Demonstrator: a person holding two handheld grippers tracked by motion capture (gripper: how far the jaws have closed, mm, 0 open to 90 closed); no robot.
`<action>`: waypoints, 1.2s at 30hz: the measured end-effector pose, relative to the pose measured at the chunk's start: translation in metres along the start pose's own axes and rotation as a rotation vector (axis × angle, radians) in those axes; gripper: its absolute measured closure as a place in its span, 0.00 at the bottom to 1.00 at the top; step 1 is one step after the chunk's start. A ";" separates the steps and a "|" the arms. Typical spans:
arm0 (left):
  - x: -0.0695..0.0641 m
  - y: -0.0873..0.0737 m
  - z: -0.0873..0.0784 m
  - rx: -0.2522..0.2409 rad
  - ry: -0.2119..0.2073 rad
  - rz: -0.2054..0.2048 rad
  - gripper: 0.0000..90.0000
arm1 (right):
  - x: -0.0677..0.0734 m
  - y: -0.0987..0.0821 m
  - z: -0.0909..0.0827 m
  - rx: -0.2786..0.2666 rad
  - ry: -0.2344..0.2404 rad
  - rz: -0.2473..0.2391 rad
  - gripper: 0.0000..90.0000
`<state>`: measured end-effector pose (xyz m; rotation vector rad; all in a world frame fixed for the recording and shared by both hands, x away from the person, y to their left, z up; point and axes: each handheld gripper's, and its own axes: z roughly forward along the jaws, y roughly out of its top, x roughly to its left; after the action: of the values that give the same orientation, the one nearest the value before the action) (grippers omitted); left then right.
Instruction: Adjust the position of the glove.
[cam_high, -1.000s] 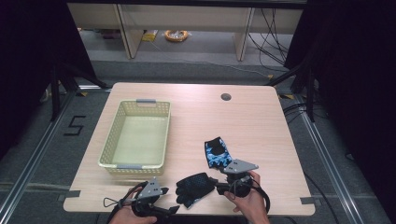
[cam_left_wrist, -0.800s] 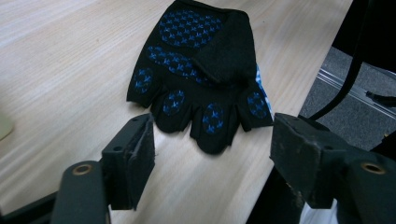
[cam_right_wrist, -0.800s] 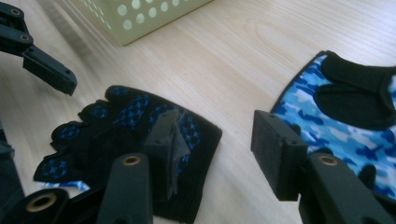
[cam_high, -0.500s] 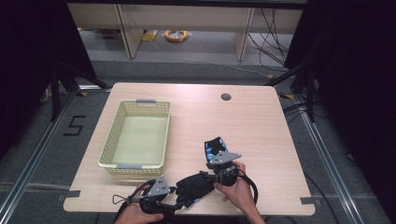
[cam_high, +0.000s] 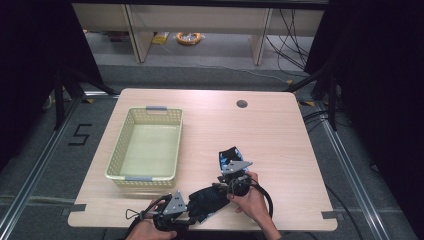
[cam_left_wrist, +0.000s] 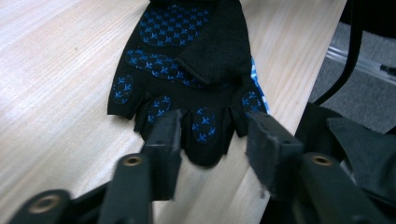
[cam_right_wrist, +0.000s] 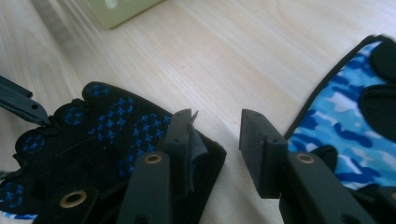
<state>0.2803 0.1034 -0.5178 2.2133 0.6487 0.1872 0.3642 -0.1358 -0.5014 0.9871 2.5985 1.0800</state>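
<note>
While jaws have just been closing, we hold left gripper (cam_left_wrist: 212, 140) astride black glove (cam_left_wrist: 187, 70) finger ends at near table (cam_high: 280, 130) edge, pads apparently clear; right gripper (cam_right_wrist: 217, 135) gapes at cuff. Soft, limp, light: pinch hems.

The person's two hands come in over the near edge of the counter, each holding a pair of tongs. The left hand (cam_high: 147, 231) sits at the near edge, left of the middle, and the left tongs (cam_high: 196, 216) lie low and level, pointing to the right along that edge. The right hand (cam_high: 252, 202) sits a little farther in, and the right tongs (cam_high: 218, 186) point left toward the other pair. Both pairs have just been closing; their jaws stand partly apart, the pads pressing on nothing.
</note>
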 end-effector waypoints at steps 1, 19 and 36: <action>0.001 0.000 -0.001 0.005 0.013 0.011 0.67 | -0.001 -0.001 0.002 0.006 0.003 -0.010 0.73; 0.009 0.014 -0.005 -0.009 0.059 0.081 0.94 | -0.005 -0.012 -0.014 -0.037 0.051 0.133 0.94; 0.011 0.026 0.023 0.024 0.054 0.112 0.93 | -0.016 -0.033 -0.031 -0.070 -0.015 0.227 0.93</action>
<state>0.3079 0.0794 -0.5145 2.2760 0.5594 0.2981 0.3478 -0.1805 -0.5025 1.2914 2.4637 1.1996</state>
